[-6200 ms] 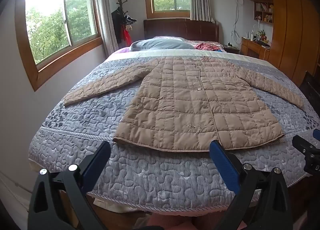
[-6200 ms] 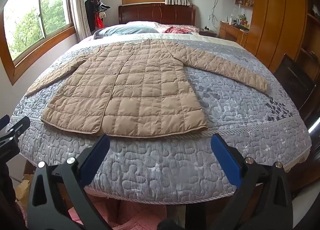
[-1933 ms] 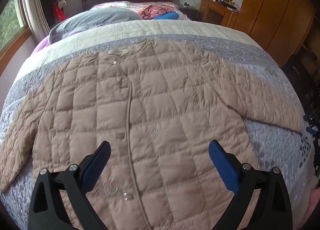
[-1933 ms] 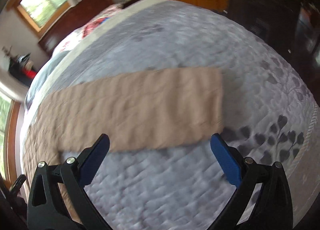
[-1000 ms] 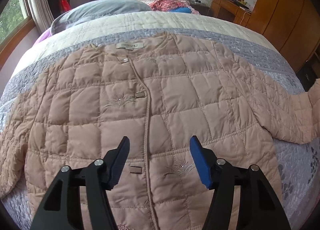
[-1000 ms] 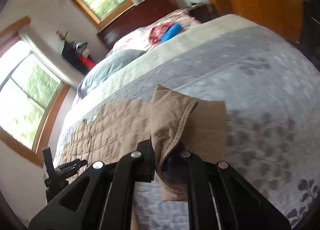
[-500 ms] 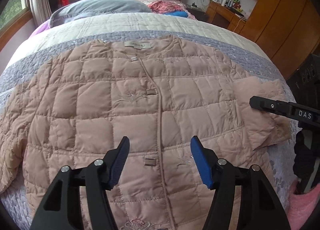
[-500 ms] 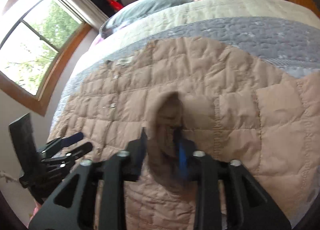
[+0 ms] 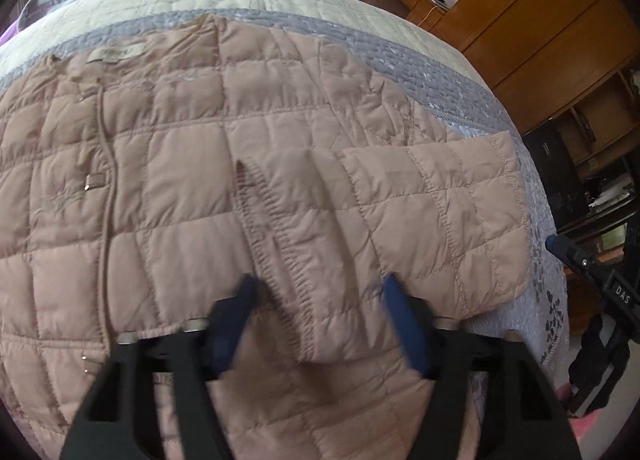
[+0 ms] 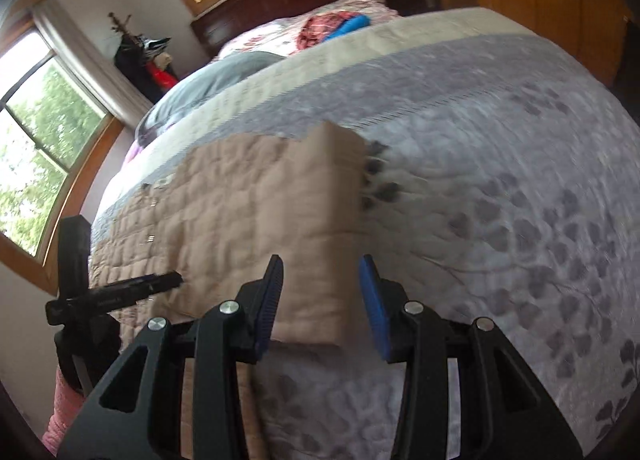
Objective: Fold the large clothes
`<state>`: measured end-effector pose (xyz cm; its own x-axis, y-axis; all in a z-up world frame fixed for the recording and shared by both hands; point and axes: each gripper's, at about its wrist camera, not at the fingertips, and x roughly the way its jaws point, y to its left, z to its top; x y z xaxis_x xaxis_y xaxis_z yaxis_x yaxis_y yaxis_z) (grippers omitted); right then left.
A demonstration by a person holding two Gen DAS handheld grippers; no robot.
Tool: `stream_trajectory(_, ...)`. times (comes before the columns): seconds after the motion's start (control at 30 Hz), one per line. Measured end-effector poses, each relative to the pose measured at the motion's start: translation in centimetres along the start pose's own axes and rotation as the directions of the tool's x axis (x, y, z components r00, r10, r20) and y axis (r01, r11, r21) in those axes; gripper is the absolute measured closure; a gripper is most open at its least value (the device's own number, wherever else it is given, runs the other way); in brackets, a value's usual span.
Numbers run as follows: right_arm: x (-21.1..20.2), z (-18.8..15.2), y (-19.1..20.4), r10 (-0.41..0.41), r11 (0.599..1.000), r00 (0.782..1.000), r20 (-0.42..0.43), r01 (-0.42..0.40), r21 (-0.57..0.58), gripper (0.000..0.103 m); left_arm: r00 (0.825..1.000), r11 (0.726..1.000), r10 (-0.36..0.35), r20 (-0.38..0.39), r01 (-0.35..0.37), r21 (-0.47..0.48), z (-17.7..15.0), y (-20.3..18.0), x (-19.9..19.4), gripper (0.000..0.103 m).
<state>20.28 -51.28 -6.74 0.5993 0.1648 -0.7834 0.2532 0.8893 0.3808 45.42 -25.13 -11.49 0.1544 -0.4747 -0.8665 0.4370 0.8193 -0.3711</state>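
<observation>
The quilted beige coat (image 9: 192, 188) lies front-up on the grey patterned bedspread (image 10: 500, 188), its right sleeve (image 9: 432, 220) folded across the chest with the cuff (image 9: 272, 244) near the placket. The left gripper (image 9: 320, 308) hovers just over that cuff, jaws apart and empty; the right gripper (image 10: 320, 292) is also parted, holding nothing, above the sleeve's fold at the coat's edge. The padded sleeve looks springy, so it may creep back open, and a low pass by either gripper could drag it askew. Blur hides whether the left fingertips touch the fabric.
</observation>
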Motion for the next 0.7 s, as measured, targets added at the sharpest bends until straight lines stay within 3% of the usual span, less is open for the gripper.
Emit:
stream_trajectory(0.03,0.6,-0.4,-0.2,-0.008,1.0,1.0,-0.002,0.008,0.01,0.063,1.0,1.0,-0.009,0.002,0.009,0.002,0.1,-0.3,0.1,0.083)
stream_trajectory(0.07,1.1,-0.5,-0.5,-0.01,1.0,1.0,-0.006,0.01,0.02,0.063,1.0,1.0,-0.025,0.009,0.025,0.0,0.1,-0.5,0.0,0.093)
stream_trajectory(0.27,2.8,-0.5,0.3,0.051,0.998,0.998,-0.019,-0.051,0.026,0.063,0.986,1.0,-0.02,0.168,0.021,-0.006,-0.6,1.4,-5.9,0.097)
stream_trajectory(0.37,4.1,-0.1,1.8,0.084,0.996,0.996,-0.038,-0.084,0.004,0.063,0.97,0.999,0.032,0.242,-0.026,-0.027,-1.0,3.6,-9.3,0.097)
stream_trajectory(0.6,7.4,0.9,7.1,0.154,0.984,0.984,-0.09,-0.16,-0.074,0.063,0.941,0.984,0.171,0.292,-0.147,-0.101,-2.3,8.9,-13.3,0.097)
stream_trajectory(0.7,8.7,1.1,9.1,0.17,0.978,0.979,-0.114,-0.182,-0.103,0.063,0.944,0.973,0.199,0.263,-0.157,-0.171,-2.8,11.5,-12.7,0.097)
